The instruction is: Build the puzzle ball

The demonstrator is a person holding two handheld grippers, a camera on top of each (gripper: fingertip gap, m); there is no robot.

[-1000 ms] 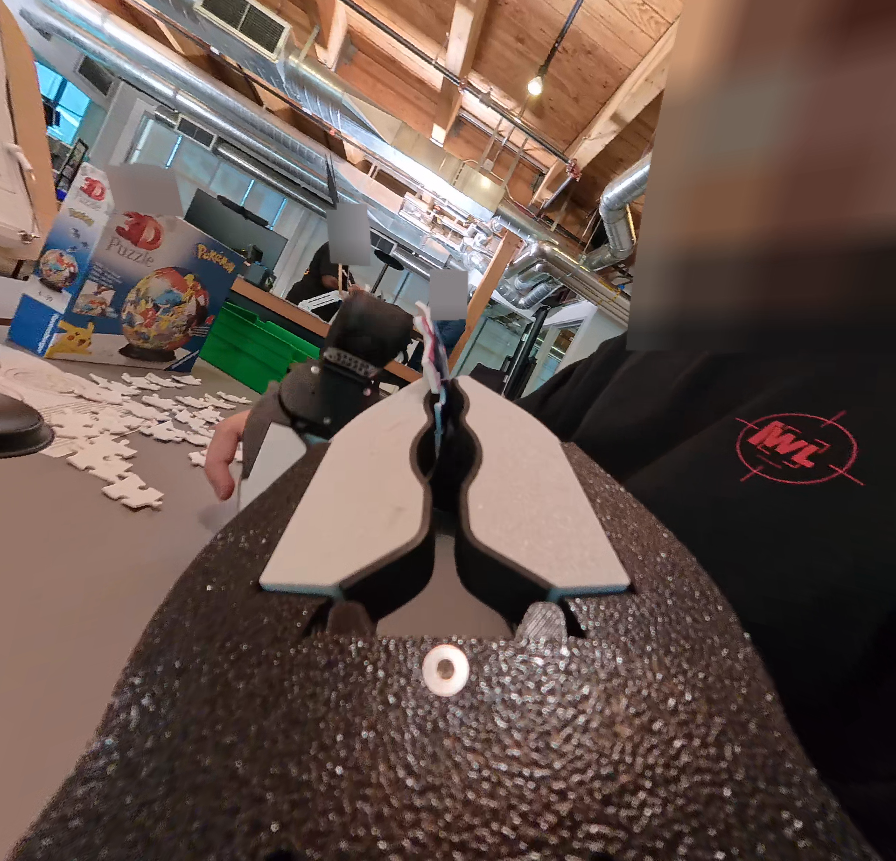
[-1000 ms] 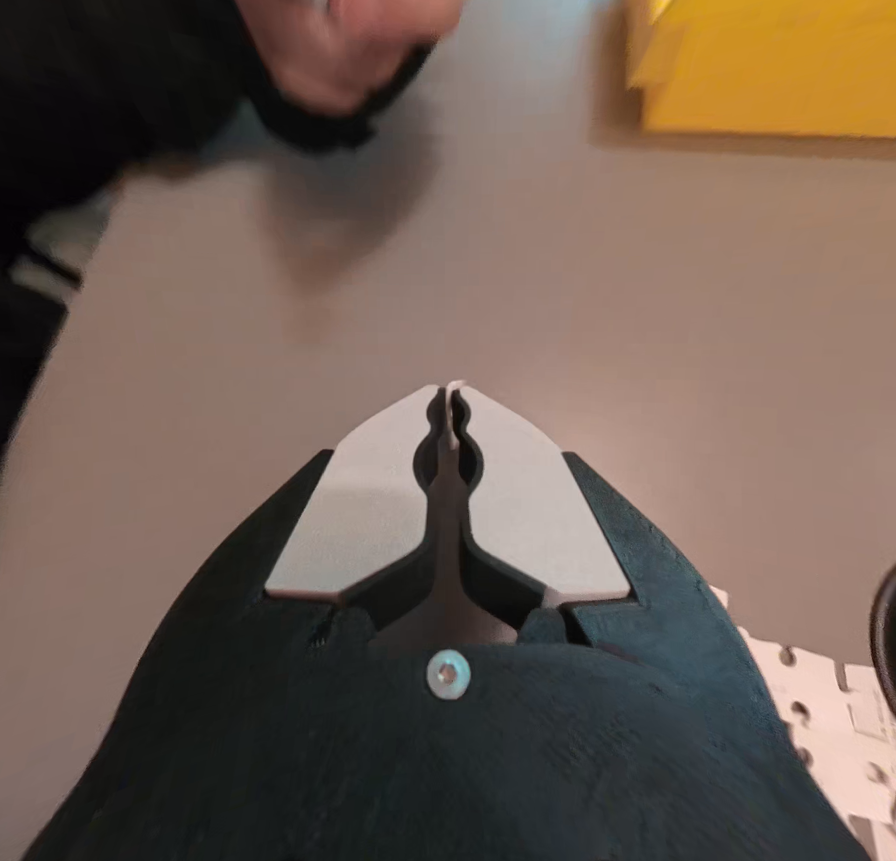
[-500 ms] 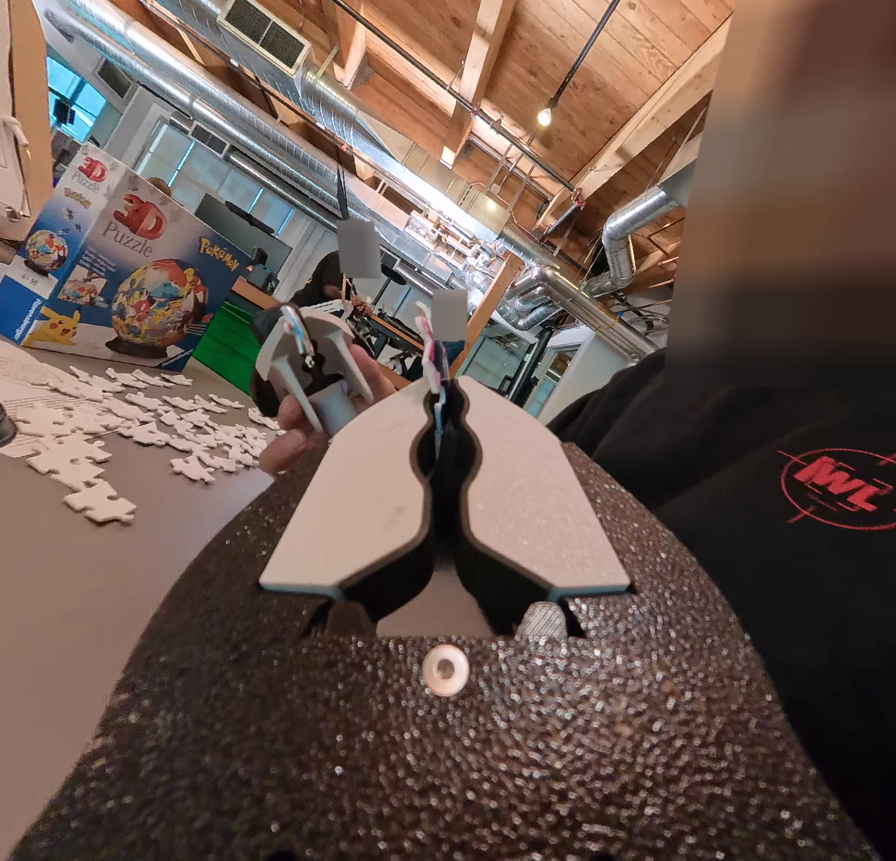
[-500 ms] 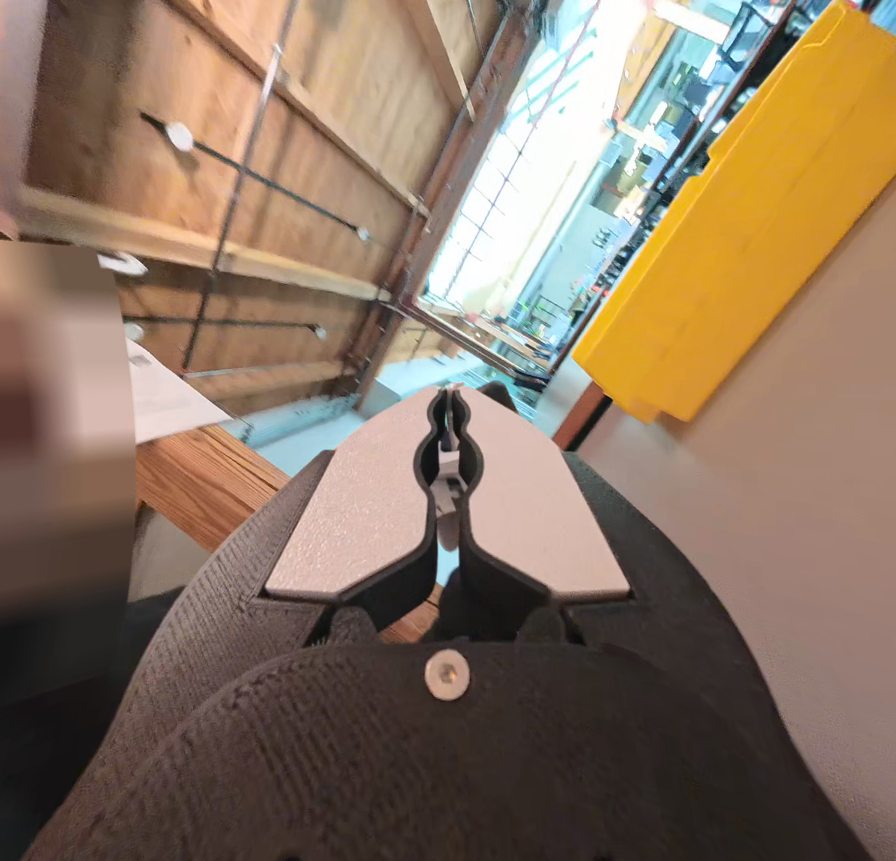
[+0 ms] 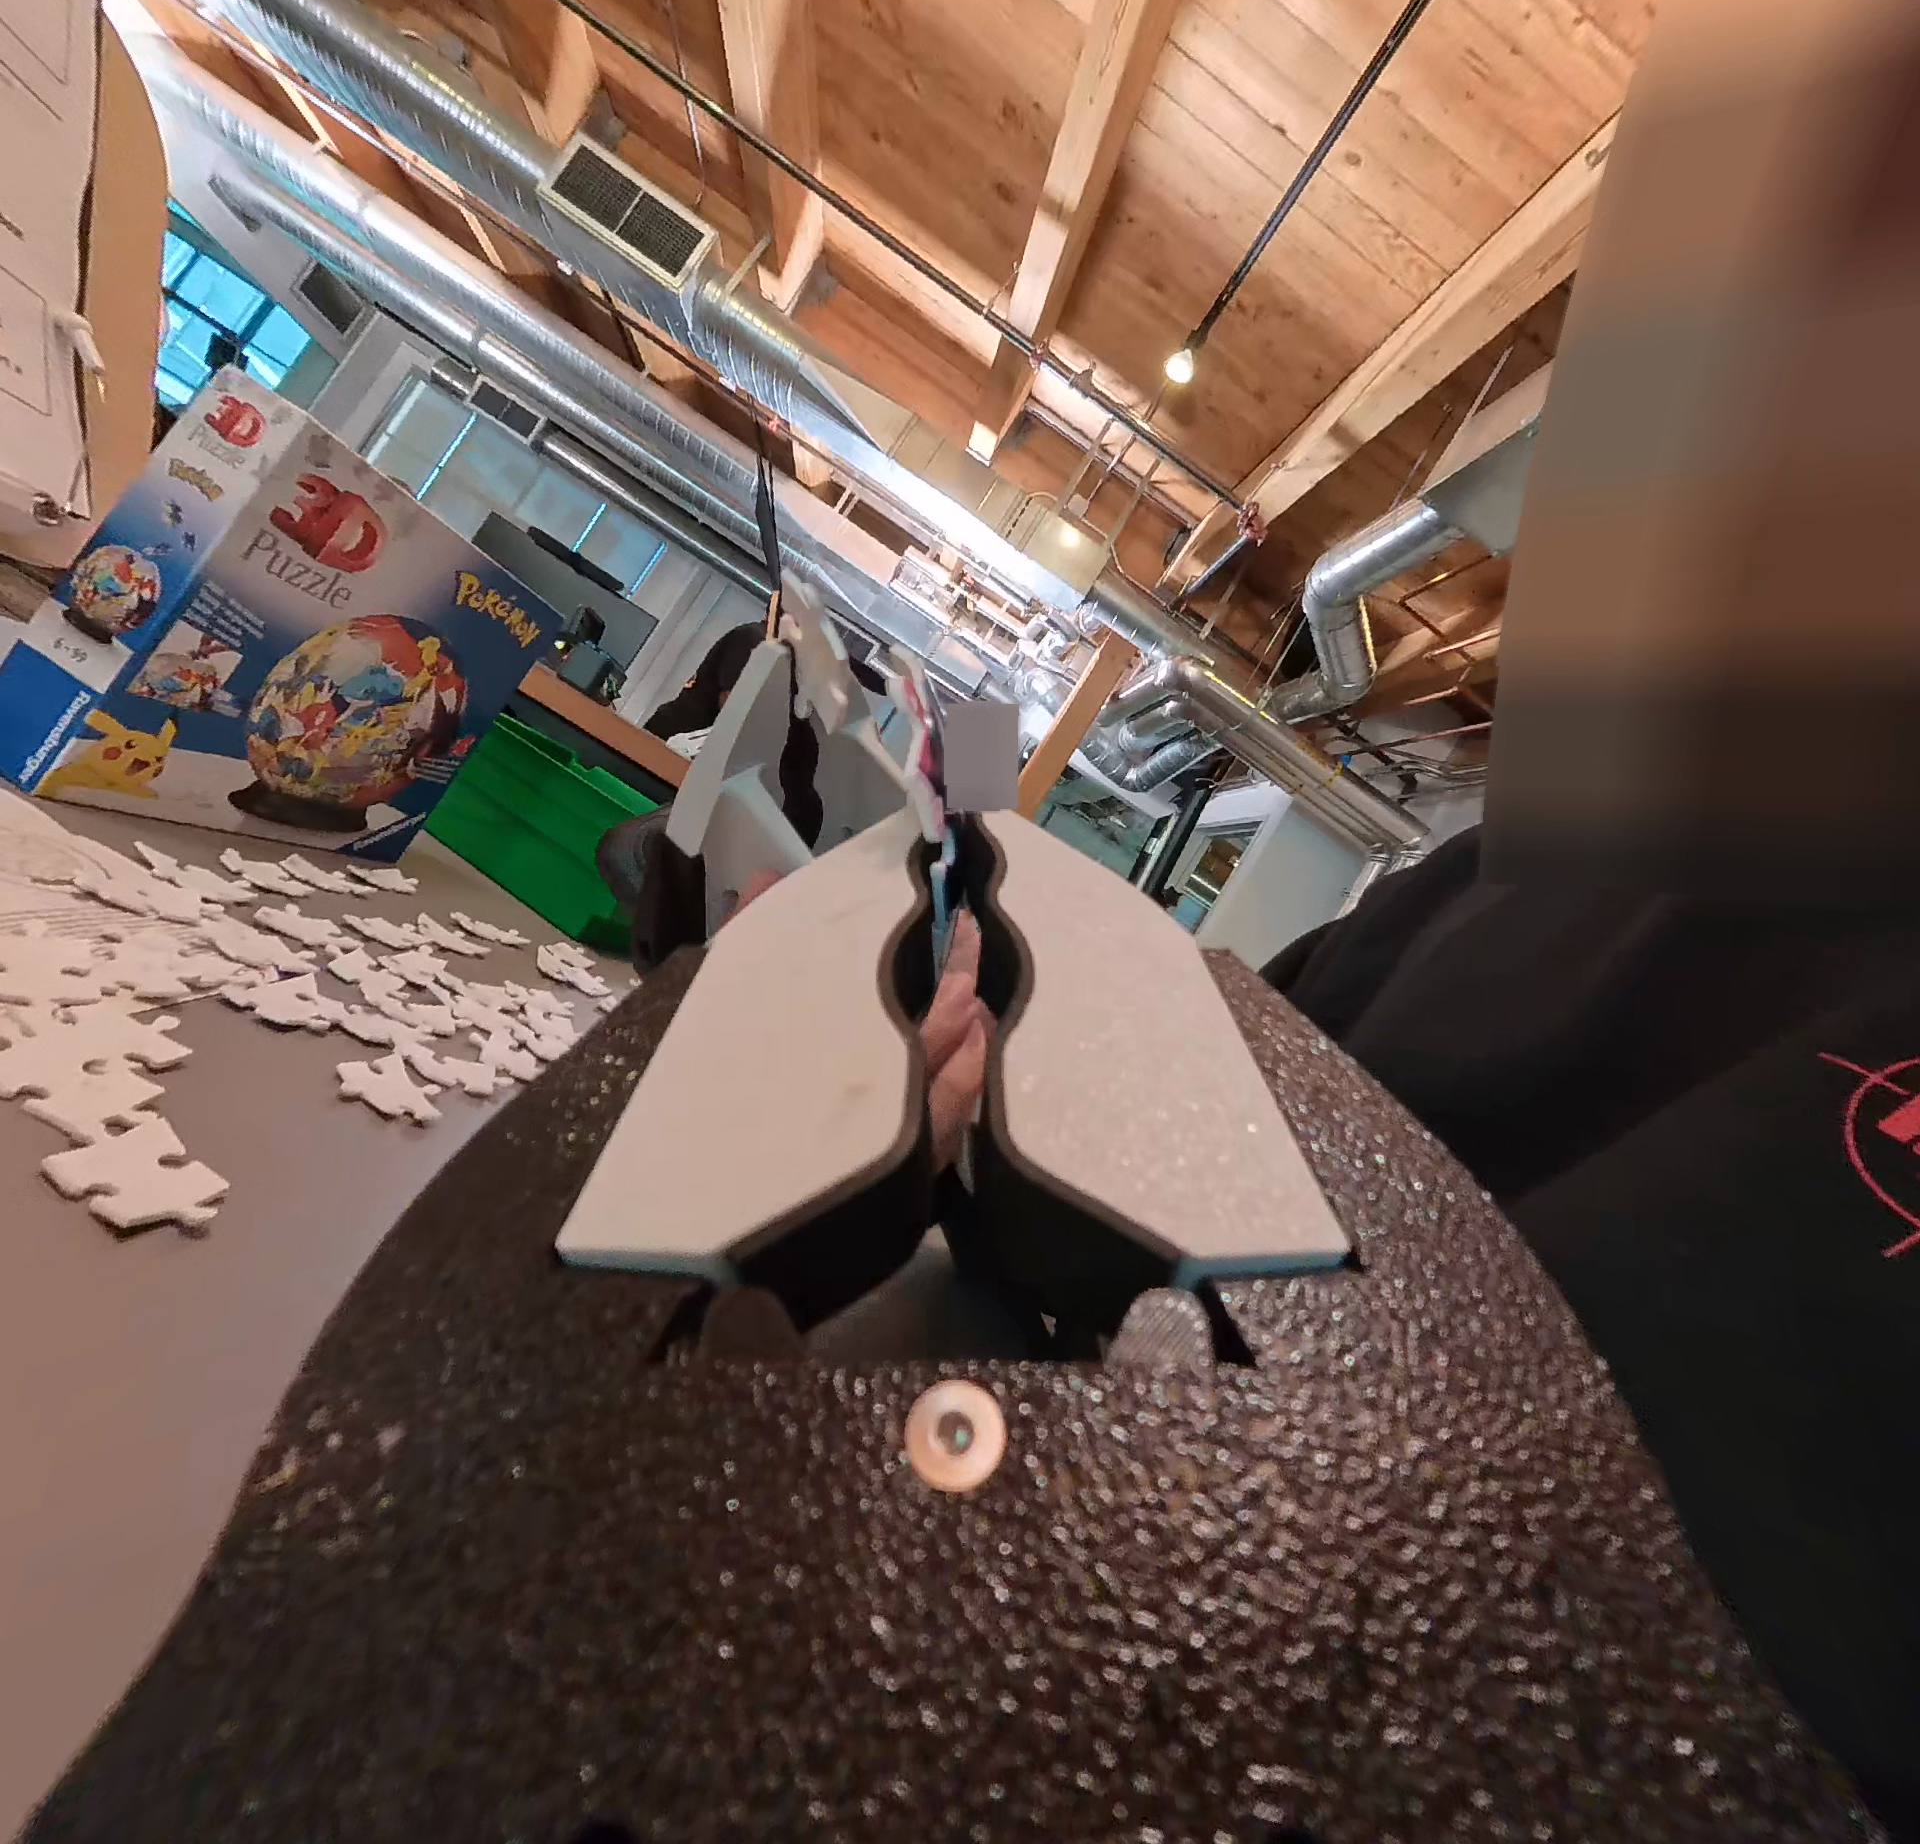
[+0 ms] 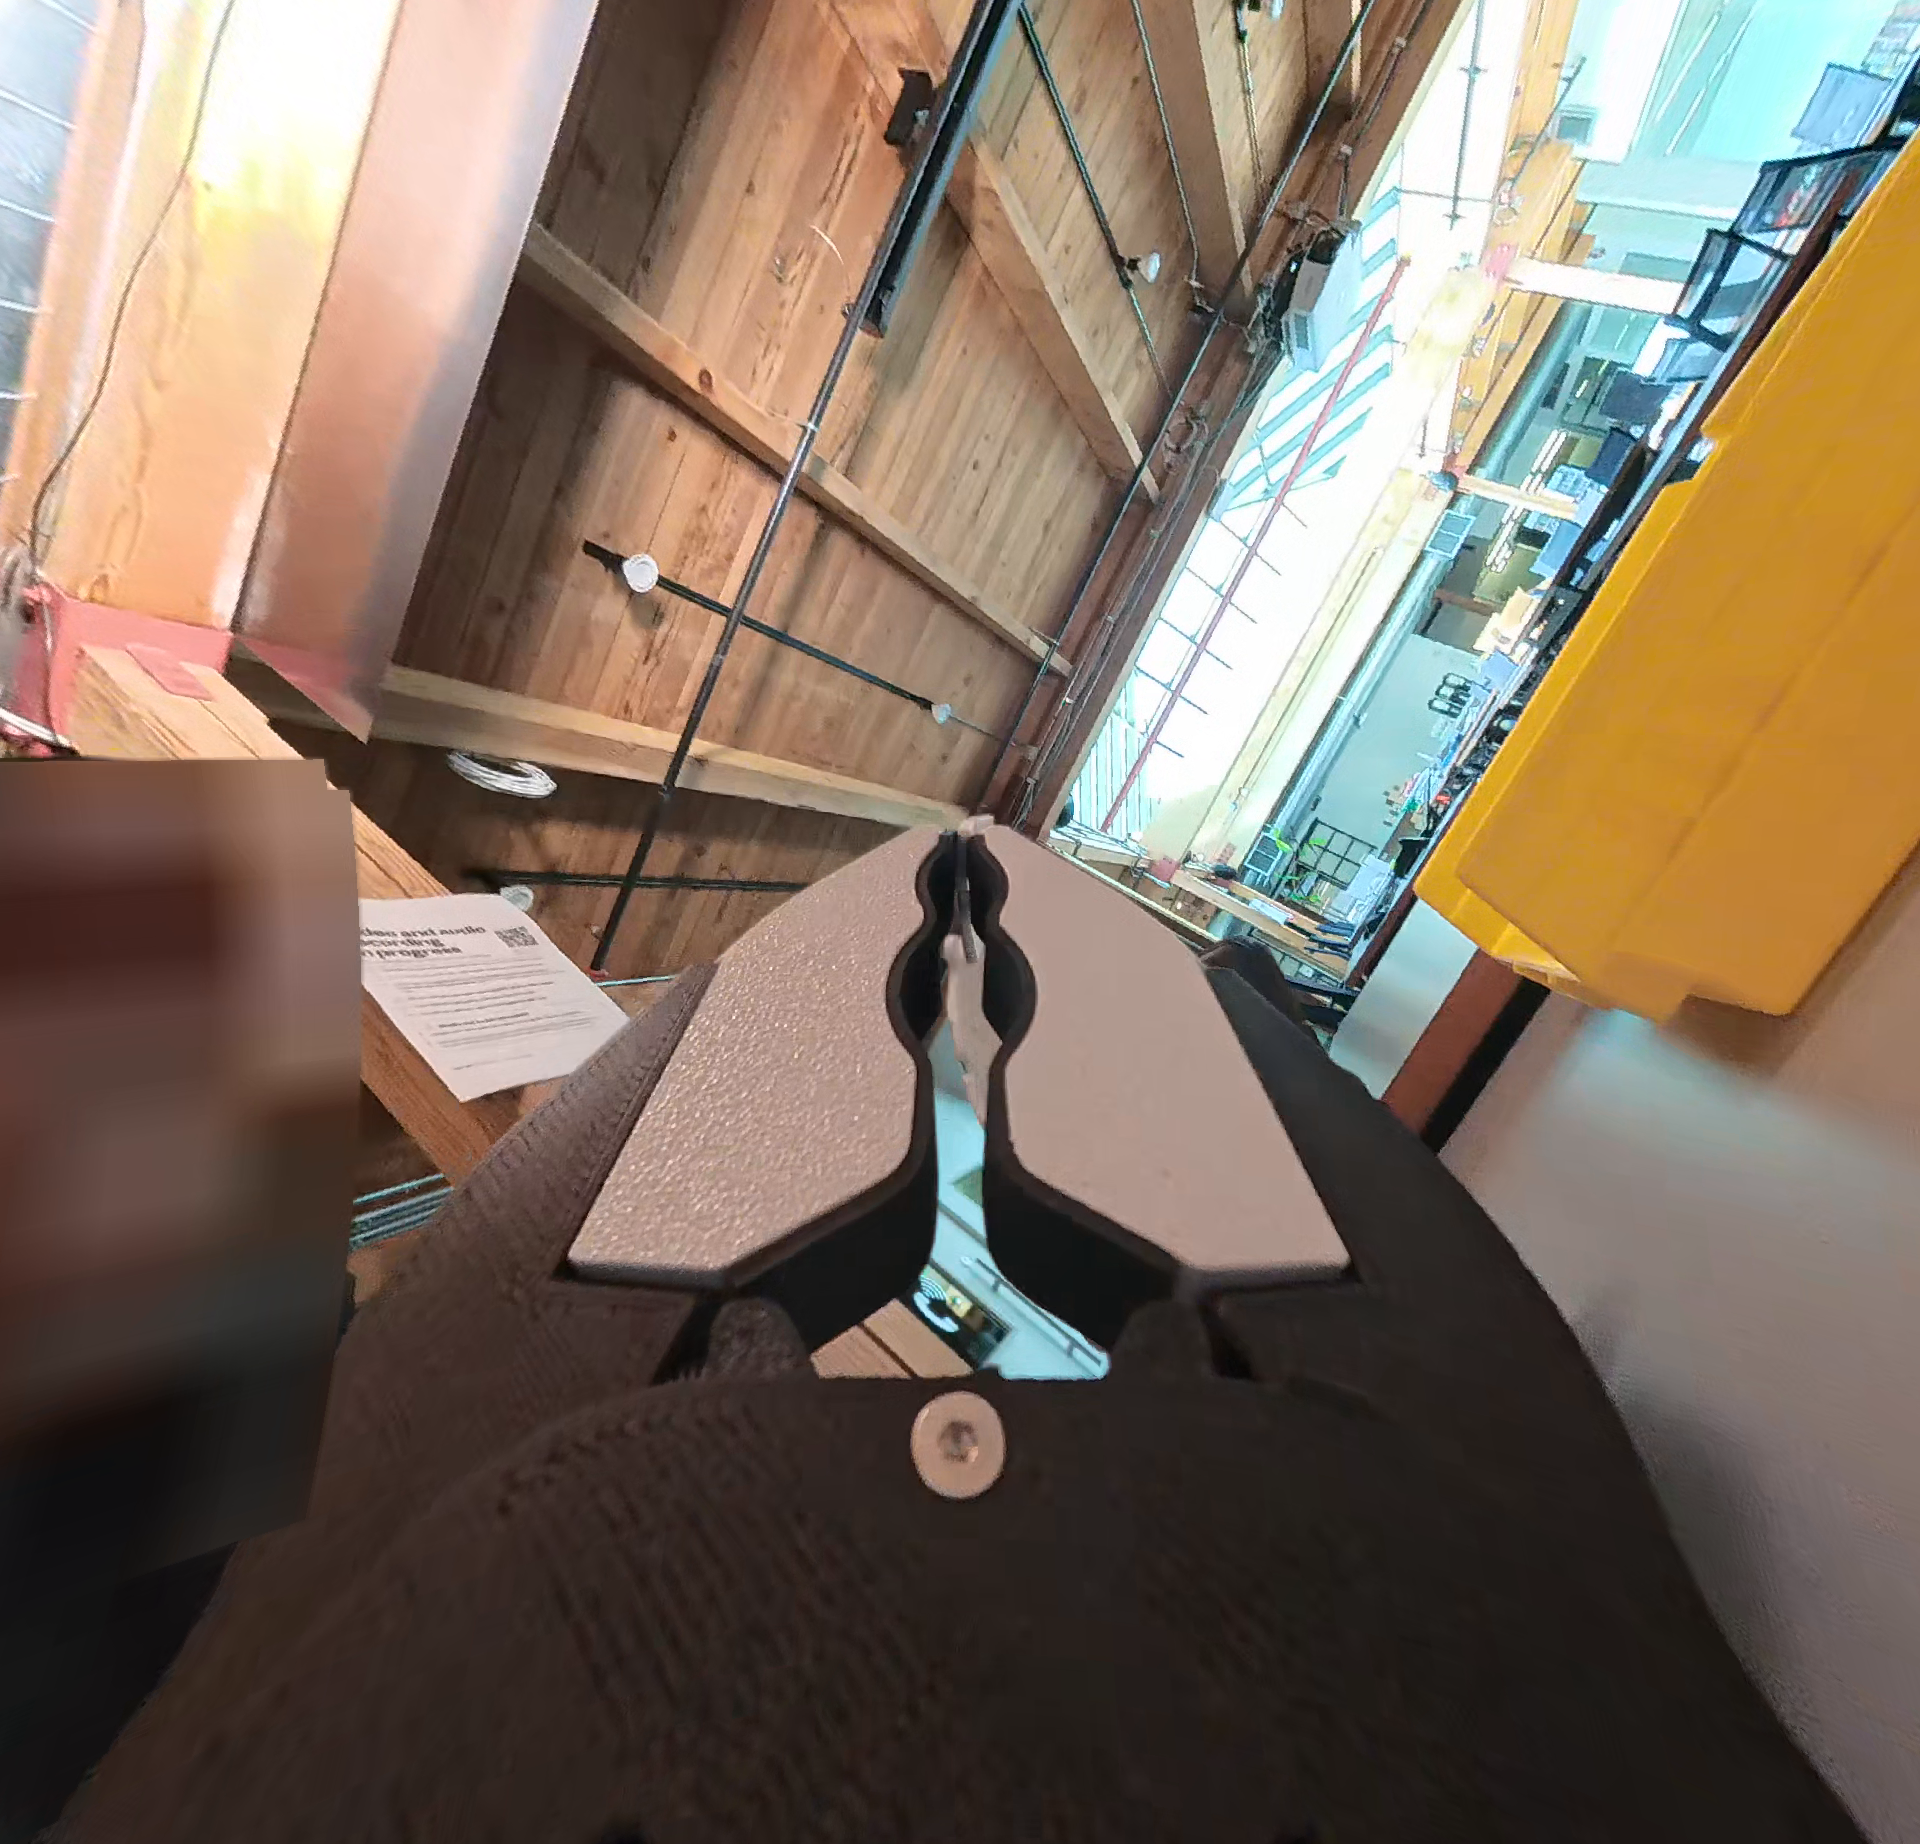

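Early: L gripper (image 5: pixel 951 838) pinches coloured piece (image 5: pixel 928 755), R gripper (image 6: pixel 961 838) pinches white piece (image 6: pixel 966 1005); loose pieces (image 5: pixel 312 973) lie far left, unjoined.

Left gripper (image 5: pixel 951 838) wears a rough, glittery black printed plastic shell, its fingers (image 5: pixel 769 1067) faced with matt grey, finely grained pads. Right gripper (image 6: pixel 961 844) shows ribbed, layered black plastic and pebbled grey pads, plus a shiny metal screw (image 6: pixel 958 1447). Thin card puzzle pieces (image 5: pixel 135 1166) lie matt white on the smooth grey table (image 5: pixel 135 1431). Glossy cardboard puzzle box (image 5: pixel 281 641); smooth yellow plastic bin (image 6: pixel 1714 672); bare knotty wood ceiling (image 5: pixel 1195 132); ribbed shiny metal ducts (image 5: pixel 499 132).
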